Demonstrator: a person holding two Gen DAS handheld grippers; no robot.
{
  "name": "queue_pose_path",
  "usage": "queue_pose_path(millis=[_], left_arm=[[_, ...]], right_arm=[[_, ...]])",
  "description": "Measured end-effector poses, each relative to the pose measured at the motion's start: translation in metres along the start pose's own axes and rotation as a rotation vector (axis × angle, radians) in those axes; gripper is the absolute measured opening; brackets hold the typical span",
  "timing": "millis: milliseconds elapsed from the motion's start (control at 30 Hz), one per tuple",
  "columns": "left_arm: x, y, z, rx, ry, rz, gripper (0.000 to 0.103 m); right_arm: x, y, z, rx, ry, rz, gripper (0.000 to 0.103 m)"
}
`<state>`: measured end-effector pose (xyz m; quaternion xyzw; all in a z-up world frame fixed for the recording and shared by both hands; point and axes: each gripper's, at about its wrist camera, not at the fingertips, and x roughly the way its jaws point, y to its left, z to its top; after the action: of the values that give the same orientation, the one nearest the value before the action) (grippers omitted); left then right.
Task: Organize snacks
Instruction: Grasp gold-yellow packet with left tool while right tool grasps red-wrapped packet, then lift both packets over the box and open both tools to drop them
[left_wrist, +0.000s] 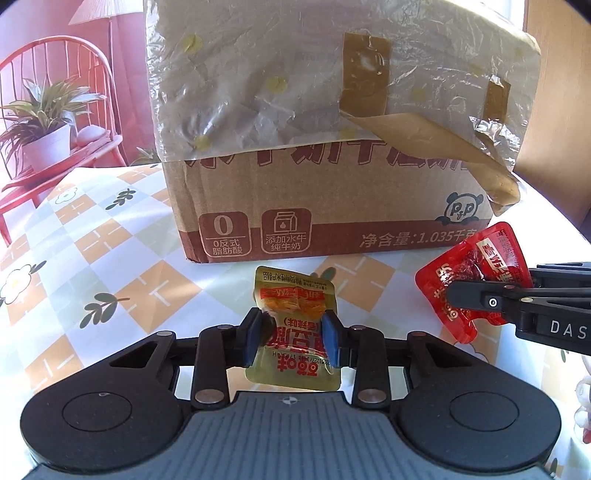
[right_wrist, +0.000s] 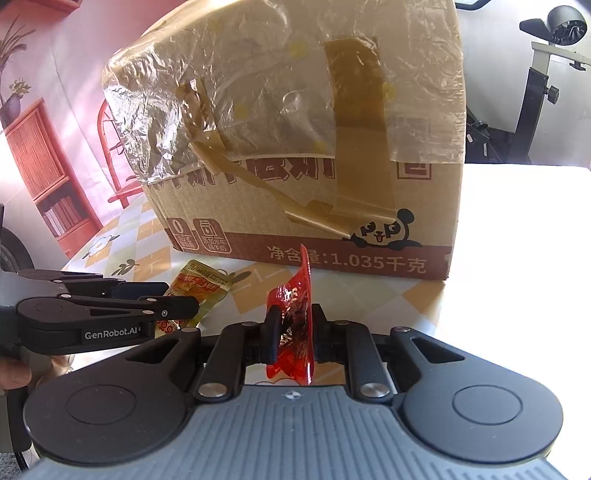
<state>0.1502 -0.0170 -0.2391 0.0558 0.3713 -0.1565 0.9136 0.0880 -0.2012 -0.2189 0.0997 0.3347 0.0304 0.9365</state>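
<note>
My left gripper (left_wrist: 293, 338) is shut on a yellow snack packet (left_wrist: 291, 295) with red print, its blue pads pinching the packet's middle above the tablecloth. In the right wrist view the same packet (right_wrist: 201, 286) shows beside the left gripper (right_wrist: 184, 301). My right gripper (right_wrist: 293, 328) is shut on a red snack packet (right_wrist: 295, 295), held edge-on and upright. That red packet (left_wrist: 476, 273) also appears at the right of the left wrist view, clamped in the right gripper (left_wrist: 452, 293). Both packets hang in front of a cardboard box (left_wrist: 332, 206).
The box (right_wrist: 314, 166) is large, taped and covered with crinkled plastic film, and stands on a checked, flower-print tablecloth (left_wrist: 110, 258). A red chair (left_wrist: 55, 74) with a potted plant (left_wrist: 44, 122) is at the back left. An exercise bike (right_wrist: 532, 92) stands at the back right.
</note>
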Motion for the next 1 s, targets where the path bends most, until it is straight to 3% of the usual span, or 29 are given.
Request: queue_pose_path(millis=[400,1000], left_arm=[[-0.024,0.003,-0.011,0.000,-0.010,-0.007,0.037],[-0.083,-0.003,-0.013,0.042,-0.146,-0.002,0.037]], right_arm=[[-0.025,0.010,-0.004,-0.032,-0.031,-0.002,0.017],[-0.050,0.016,0.003,-0.059,-0.094,0.024,0.017]])
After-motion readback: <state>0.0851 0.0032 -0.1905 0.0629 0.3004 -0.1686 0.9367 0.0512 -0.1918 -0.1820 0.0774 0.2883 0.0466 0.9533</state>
